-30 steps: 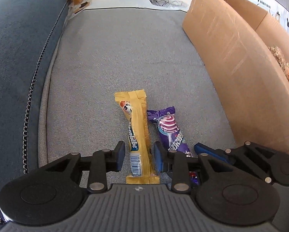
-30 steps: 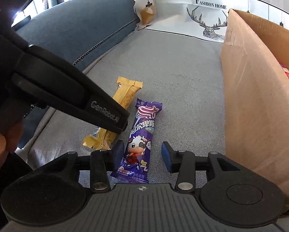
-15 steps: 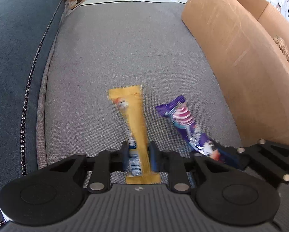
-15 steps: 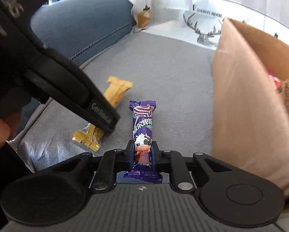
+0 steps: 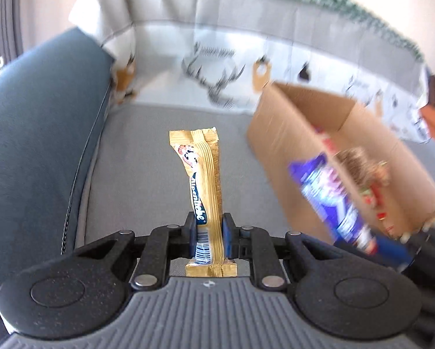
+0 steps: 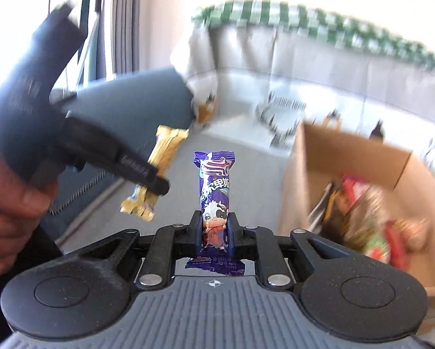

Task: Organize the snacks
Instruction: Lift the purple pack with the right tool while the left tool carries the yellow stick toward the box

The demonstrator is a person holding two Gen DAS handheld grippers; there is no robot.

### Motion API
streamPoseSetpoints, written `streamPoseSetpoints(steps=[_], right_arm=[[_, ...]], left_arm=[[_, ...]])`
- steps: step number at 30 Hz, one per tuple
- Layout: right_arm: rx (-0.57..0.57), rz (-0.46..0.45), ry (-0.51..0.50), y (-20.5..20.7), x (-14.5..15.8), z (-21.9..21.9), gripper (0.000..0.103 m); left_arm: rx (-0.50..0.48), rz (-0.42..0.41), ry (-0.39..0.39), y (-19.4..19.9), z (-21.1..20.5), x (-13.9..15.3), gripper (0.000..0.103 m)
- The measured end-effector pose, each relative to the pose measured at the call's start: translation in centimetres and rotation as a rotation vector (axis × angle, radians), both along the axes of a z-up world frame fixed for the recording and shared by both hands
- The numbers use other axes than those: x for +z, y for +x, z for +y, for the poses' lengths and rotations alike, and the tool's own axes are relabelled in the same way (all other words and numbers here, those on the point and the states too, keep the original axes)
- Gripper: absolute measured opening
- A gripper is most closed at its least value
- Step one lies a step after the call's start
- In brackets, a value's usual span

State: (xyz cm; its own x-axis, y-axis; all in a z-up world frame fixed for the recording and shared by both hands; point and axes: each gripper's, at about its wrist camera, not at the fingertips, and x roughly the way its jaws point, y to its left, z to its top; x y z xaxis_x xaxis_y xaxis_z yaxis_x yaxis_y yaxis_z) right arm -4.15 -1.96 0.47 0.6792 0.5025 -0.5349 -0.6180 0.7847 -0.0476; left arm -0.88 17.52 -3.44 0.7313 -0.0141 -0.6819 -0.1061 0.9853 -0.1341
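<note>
My left gripper (image 5: 208, 234) is shut on a gold snack bar (image 5: 201, 174) and holds it up above the grey sofa seat (image 5: 136, 174). My right gripper (image 6: 216, 231) is shut on a purple snack packet (image 6: 216, 186) with a cartoon cow, also lifted off the seat. The purple packet shows blurred in the left wrist view (image 5: 333, 200), in front of the open cardboard box (image 5: 293, 145). The gold bar shows in the right wrist view (image 6: 159, 163), held by the left gripper (image 6: 159, 189). The box (image 6: 310, 157) holds several snacks (image 6: 371, 221).
A dark blue sofa arm (image 5: 40, 122) runs along the left. A white cushion with a deer print (image 5: 217, 72) stands at the back. The box stands on the seat to the right.
Both grippers closed on their snacks and lifted them off the seat. Both cameras have tilted up, and the box's inside has come into view.
</note>
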Motion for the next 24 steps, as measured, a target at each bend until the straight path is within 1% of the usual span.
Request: streamPoseSetpoints(steps=[3, 5, 8, 10, 12, 13, 16, 18, 20, 22, 24], right_arm=[[-0.025, -0.079, 0.007, -0.8, 2.5, -1.6, 0.017], [-0.063, -0.120, 0.018, -0.7, 4.2, -3.4, 0.017], [-0.124, -0.167, 0.037, -0.5, 6.5, -6.4, 0.017], [-0.154, -0.185, 0.030, 0.0, 7.2, -8.6, 0.017], [-0.168, -0.138, 0.020, 1.0, 6.9, -10.7, 0.017], [-0.181, -0.130, 0.024, 1.2, 6.7, -11.8, 0.017], [-0.243, -0.086, 0.078, 1.6, 6.1, -14.9, 0.017], [-0.269, -0.085, 0.116, 2.0, 6.0, -15.9, 0.016], [-0.284, -0.076, 0.131, 2.5, 5.6, -16.6, 0.010], [-0.300, -0.076, 0.148, 3.0, 5.2, -17.2, 0.010], [-0.309, -0.075, 0.163, 3.6, 4.9, -17.8, 0.008]], left_arm=[[-0.039, -0.056, 0.025, -1.0, -0.9, 0.8, 0.019], [-0.067, -0.091, 0.039, -1.5, -1.7, 1.2, 0.019], [-0.099, -0.124, 0.049, -2.2, -2.8, 1.9, 0.019], [-0.114, -0.137, 0.059, -2.5, -3.5, 2.1, 0.019], [-0.126, -0.136, 0.069, -2.6, -4.3, 2.2, 0.019], [-0.131, -0.136, 0.078, -2.8, -4.7, 2.1, 0.019], [-0.141, -0.137, 0.098, -2.9, -5.5, 2.1, 0.019], [-0.153, -0.133, 0.110, -3.0, -5.8, 1.8, 0.019], [-0.163, -0.134, 0.132, -3.1, -6.3, 1.8, 0.019], [-0.167, -0.142, 0.151, -3.3, -6.7, 1.9, 0.019], [-0.170, -0.143, 0.162, -3.3, -7.0, 1.8, 0.019]])
